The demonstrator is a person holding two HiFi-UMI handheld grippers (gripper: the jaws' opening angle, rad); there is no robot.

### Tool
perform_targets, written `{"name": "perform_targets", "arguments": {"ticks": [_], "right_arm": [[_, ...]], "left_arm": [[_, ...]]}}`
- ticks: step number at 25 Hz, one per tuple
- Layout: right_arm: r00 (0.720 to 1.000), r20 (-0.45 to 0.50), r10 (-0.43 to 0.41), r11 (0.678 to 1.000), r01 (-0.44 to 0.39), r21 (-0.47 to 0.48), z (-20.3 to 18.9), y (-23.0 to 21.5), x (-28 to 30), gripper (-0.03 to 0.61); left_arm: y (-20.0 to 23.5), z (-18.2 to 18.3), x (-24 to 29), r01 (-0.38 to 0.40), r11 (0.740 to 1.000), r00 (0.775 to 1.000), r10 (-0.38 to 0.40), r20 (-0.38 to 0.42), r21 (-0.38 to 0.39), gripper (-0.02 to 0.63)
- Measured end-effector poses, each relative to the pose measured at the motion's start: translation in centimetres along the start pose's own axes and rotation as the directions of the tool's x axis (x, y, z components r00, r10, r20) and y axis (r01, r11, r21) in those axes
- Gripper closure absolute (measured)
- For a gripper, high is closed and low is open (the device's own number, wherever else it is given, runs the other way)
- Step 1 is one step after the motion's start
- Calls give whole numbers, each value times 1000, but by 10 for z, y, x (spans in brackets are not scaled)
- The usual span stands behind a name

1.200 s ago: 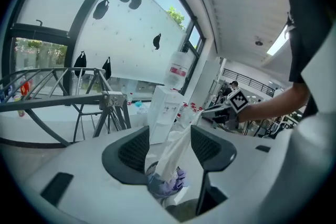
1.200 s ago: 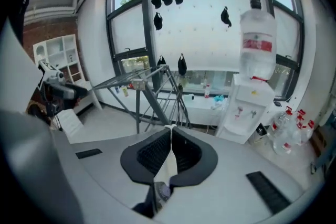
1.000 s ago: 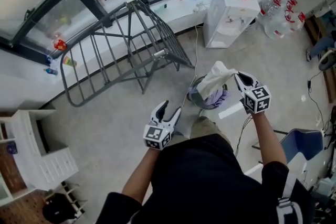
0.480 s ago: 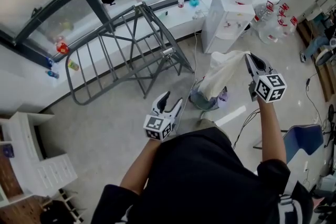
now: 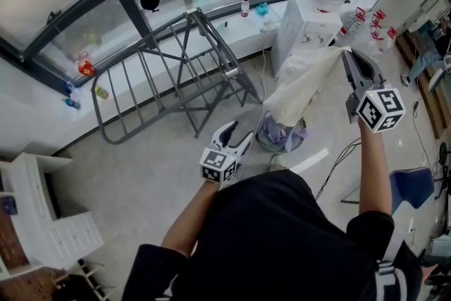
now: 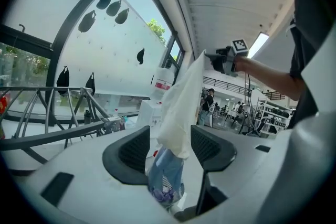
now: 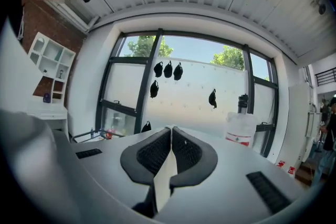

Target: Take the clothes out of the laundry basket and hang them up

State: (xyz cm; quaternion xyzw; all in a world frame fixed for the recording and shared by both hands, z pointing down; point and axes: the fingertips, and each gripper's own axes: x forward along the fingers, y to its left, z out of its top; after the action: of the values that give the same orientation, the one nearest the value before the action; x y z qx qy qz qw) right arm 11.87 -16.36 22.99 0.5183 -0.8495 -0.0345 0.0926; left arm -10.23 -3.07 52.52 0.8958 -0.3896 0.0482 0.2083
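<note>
Step in hand: pulling a cream cloth (image 5: 304,84) up out of the basket (image 5: 263,143). Right gripper (image 7: 170,132) has its jaws pressed together w/ a thin edge of the cloth pinched btwn the pads. The rest hangs straight down below those jaws, lower end at or just above the basket's heap; can't tell if it's fully clear. Left gripper (image 6: 169,140) has its jaws wide apart, holding nothing. The cloth hangs ahead of them, in line w/ the gap but touching neither pad. The basket sits below & just beyond the left jaws, more clothes in it, incl. sth purple.

To do this well, prob.:
- Raise the right jaws till the hem is free of the heap, so nothing else gets dragged out.
- Bring the open left jaws onto the hanging side edge, well below the right jaws, & close on one layer only.
- W/ two grips, spread the cloth flat, carry it to the drying rack (image 5: 197,13) off to the left of both jaws, & drape it over a bar.

The grip is at the very edge, so a jerk could slip it. Go smooth.
</note>
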Motion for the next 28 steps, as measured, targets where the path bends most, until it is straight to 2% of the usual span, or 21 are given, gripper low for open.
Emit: {"name": "perform_targets", "arguments": {"ticks": [7, 12, 16, 20, 23, 28], "right_arm": [[996, 84, 7, 1000, -6, -13, 62, 1, -5, 572], [991, 134, 29, 999, -24, -36, 107, 5, -11, 572], [978, 196, 66, 998, -69, 9, 138, 13, -9, 572], [973, 214, 90, 995, -99, 32, 155, 27, -10, 572], [968, 227, 110, 991, -124, 47, 161, 38, -9, 572], [972, 210, 104, 990, -121, 69, 159, 47, -18, 572]], "left_arm": [[-5, -31, 27, 49, 999, 996, -49, -73, -4, 382], [-1, -51, 40, 37, 999, 992, -40, -121, -33, 382], [10, -67, 56, 23, 998, 988, -30, -152, -50, 382], [18, -98, 73, 16, 998, 974, -28, -225, -56, 380], [16, -121, 86, 33, 994, 963, -59, -262, -104, 380], [-3, -145, 102, 85, 995, 937, -95, -335, -42, 380]]}}
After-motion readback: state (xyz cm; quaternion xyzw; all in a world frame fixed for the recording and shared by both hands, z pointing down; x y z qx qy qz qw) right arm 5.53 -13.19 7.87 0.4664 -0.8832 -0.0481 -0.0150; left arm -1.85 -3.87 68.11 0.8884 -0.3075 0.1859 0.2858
